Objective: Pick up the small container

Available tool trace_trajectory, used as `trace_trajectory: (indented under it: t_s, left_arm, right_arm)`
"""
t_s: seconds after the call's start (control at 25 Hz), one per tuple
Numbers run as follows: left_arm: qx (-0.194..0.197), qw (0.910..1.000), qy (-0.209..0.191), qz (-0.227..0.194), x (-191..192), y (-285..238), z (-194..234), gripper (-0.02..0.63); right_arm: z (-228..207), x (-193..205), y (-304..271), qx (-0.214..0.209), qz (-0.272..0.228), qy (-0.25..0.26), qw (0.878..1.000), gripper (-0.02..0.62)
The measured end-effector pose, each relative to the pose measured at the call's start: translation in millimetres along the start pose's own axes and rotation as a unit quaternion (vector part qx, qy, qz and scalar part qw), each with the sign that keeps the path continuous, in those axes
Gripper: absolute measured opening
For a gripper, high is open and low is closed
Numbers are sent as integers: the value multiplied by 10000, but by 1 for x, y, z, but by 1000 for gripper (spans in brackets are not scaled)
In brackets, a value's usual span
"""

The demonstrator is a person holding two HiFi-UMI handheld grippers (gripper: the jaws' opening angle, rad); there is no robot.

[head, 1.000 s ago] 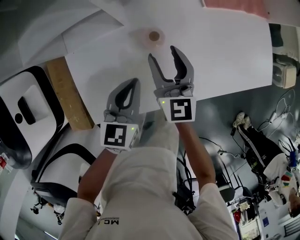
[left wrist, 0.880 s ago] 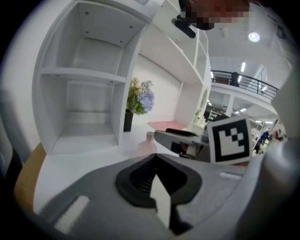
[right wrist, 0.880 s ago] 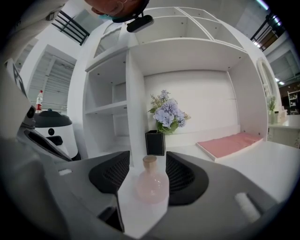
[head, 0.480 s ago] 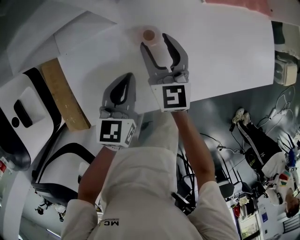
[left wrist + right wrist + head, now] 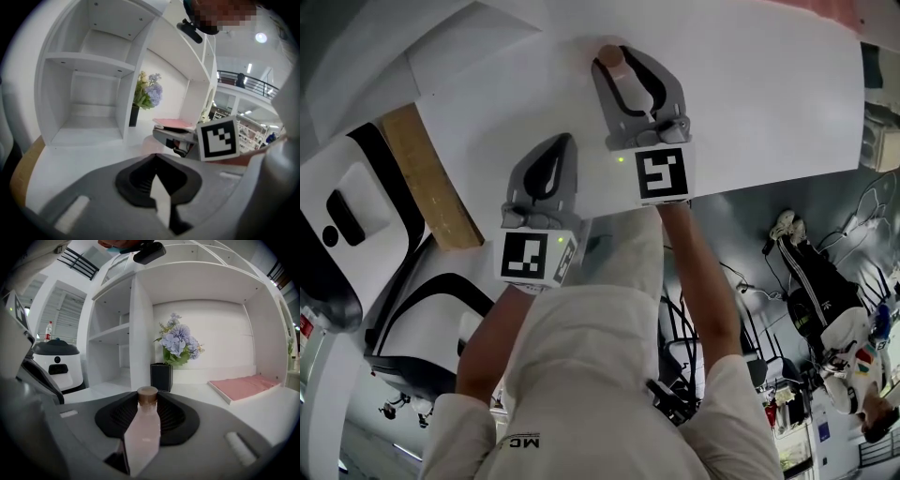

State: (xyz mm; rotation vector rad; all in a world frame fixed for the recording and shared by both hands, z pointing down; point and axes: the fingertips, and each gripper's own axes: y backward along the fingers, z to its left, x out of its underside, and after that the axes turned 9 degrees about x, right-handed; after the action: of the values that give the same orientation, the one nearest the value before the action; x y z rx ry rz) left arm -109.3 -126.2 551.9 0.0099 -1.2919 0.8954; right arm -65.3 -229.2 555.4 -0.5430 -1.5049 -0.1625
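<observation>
where shelves [image 5: 89,63] back the table [image 5: 750,112], right claw [image 5: 630,61] just closed on small container [image 5: 143,437], left claw [image 5: 155,158] pinched together

The small container [image 5: 142,437] is pale pink with a brown cap [image 5: 147,394]; the table [image 5: 750,112] is white.

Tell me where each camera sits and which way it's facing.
Head view: on the person's head, looking steeply down at the table; shows both arms, the left gripper and the right gripper.
Left gripper view: on the left gripper, looking across the table at the shelves; its shut jaws show below.
Right gripper view: on the right gripper, facing the flowers; its jaws, which have just been closing, clamp the bottle.
Shared: both gripper views show the flowers; head and right gripper views show the bottle.
</observation>
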Motion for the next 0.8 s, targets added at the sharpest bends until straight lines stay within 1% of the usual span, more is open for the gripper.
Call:
trace_trajectory:
  t_s: [0.32,0.44,0.6,0.8]
  left_arm:
    - [-8,10000,-14,14,3,3,3,2]
    - [-27,10000,-21,52,3,-1,0,2]
    - [-36,10000,-22,68,9,9,6,2]
    - [-35,9999,-47,93,14,11,2,2]
  right_arm:
    - [-2,-1,-1,-150,-79,63,9998,126]
    - [-10,0,0,-126,-107,68,9998,123]
    - [-1,0,0,-30,-103,13,9999,121]
    - [-3,1,7,3,-137,-68,9999,121]
